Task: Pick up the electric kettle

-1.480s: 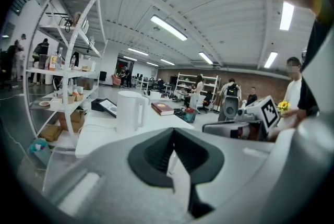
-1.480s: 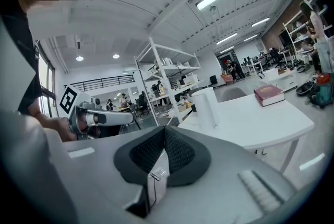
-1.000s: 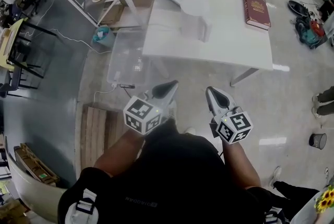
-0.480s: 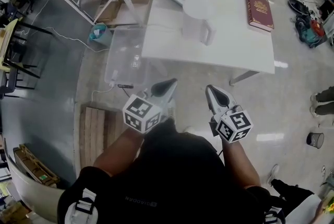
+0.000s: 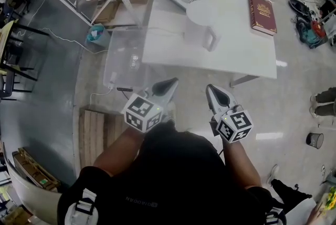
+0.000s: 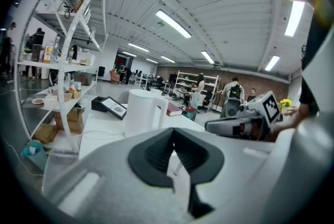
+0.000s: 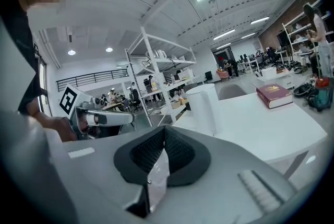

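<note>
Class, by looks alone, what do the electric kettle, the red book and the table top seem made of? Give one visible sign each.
Electric kettle: probably matt white plastic; even, dull surface, moulded handle.
Red book: hardcover, perhaps cloth or leatherette; gold stamping.
Table top: smooth white laminate or painted board, unsure; faint sheen.

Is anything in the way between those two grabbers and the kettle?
Nothing visible does. The kettle stands on the white table with bare tabletop before it, and only open floor lies between the table and the left gripper and right gripper. The red book lies off to one side.
</note>
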Demonstrator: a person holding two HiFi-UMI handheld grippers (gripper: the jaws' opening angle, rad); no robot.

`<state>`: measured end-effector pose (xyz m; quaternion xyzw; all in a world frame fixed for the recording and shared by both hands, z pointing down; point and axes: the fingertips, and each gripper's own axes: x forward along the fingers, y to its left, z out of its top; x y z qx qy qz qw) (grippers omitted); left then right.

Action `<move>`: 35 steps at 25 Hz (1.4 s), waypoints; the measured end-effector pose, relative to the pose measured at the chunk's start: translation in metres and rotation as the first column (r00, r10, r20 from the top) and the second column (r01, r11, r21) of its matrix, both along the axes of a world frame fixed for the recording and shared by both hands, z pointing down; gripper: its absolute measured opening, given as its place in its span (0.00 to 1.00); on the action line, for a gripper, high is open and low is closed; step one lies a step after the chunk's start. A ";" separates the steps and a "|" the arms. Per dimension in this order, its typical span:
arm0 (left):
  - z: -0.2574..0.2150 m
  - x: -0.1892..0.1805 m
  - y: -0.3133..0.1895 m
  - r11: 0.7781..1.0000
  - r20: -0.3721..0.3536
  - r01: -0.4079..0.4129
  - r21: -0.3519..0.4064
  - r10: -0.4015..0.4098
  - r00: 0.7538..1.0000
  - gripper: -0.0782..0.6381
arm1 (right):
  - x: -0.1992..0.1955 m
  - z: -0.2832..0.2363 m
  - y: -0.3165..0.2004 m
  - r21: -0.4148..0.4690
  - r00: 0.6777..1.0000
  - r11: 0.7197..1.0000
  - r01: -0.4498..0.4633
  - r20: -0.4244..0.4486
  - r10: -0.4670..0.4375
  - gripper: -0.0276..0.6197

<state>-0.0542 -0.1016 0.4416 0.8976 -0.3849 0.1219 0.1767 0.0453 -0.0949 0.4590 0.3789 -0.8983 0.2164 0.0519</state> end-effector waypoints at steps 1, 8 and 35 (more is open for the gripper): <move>0.001 -0.002 -0.003 1.000 0.000 -0.004 -0.002 0.004 1.000 0.12 | -0.002 0.000 -0.003 -0.001 1.000 1.000 -0.003 -0.003 0.003 0.05; 0.007 -0.011 -0.026 1.000 -0.009 -0.028 -0.011 0.028 1.000 0.11 | -0.016 -0.002 -0.022 0.001 1.000 1.000 -0.016 -0.026 0.016 0.05; 0.014 -0.066 -0.102 0.985 -0.011 -0.171 0.014 0.171 0.985 0.12 | -0.058 0.011 -0.084 -0.034 0.981 0.985 -0.168 -0.104 0.164 0.05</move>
